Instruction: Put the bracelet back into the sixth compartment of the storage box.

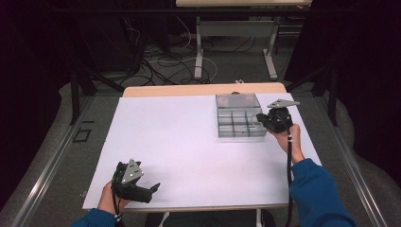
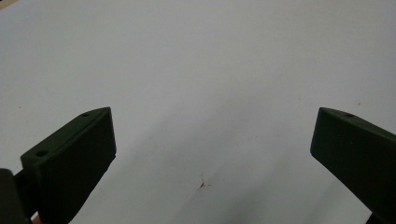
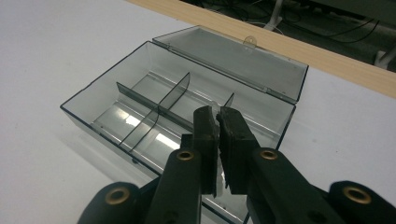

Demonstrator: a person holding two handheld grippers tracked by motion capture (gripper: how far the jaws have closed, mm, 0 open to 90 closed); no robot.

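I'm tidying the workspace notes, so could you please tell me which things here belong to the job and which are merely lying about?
Part of the job:
- clear grey plastic compartment box, lid open
- right gripper, fingers shut over the box's near edge

Merely there:
- left gripper, fingers open over bare white table cover
- cables on the floor
- second table behind
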